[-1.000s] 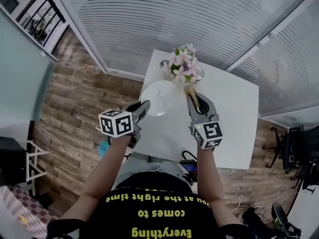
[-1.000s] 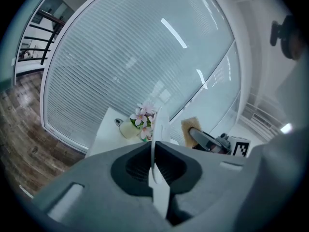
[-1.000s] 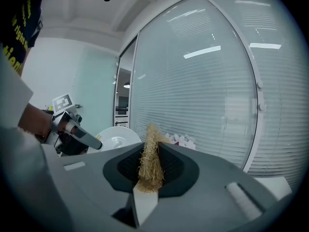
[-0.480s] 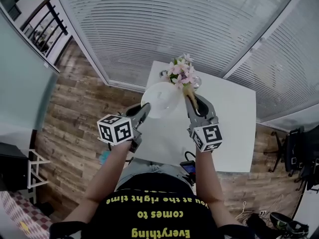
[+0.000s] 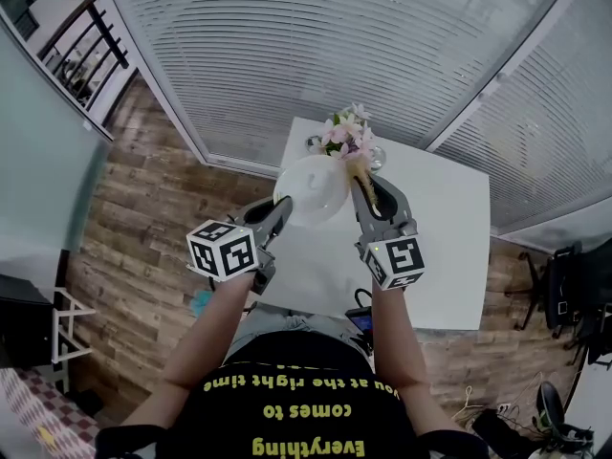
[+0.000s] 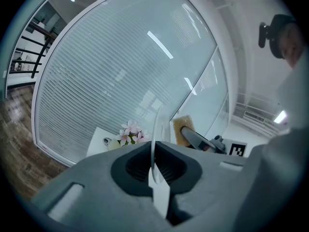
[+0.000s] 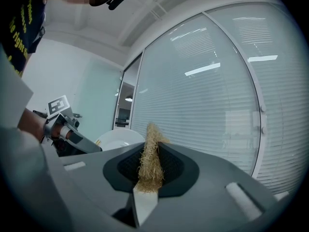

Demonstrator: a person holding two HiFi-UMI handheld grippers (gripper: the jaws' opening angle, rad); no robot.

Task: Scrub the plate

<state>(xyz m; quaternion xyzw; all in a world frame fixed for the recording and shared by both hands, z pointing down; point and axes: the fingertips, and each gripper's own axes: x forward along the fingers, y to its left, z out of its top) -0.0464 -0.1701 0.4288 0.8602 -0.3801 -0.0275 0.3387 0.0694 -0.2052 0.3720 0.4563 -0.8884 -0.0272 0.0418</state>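
Note:
My left gripper (image 5: 280, 209) is shut on the rim of the white plate (image 5: 311, 190) and holds it off the white table (image 5: 435, 247). In the left gripper view the plate (image 6: 157, 127) stands edge-on, clamped between the jaws of that gripper (image 6: 154, 167). My right gripper (image 5: 369, 192) is shut on a tan fibrous scrub pad (image 5: 357, 169), which sits just right of the plate's rim. In the right gripper view the pad (image 7: 149, 156) sticks up out of the gripper (image 7: 148, 174), with the plate (image 7: 119, 139) behind it to the left. Whether the pad touches the plate I cannot tell.
A vase of pink and white flowers (image 5: 347, 133) stands at the table's far edge, just beyond the plate and pad. Glass walls with blinds (image 5: 335, 36) rise behind the table. Wooden floor (image 5: 143, 208) lies to the left, and an office chair (image 5: 569, 290) to the right.
Both grippers have risen with the plate and the pad. In the head view the plate now lies closer to the flowers, and the pad has closed in on its rim.

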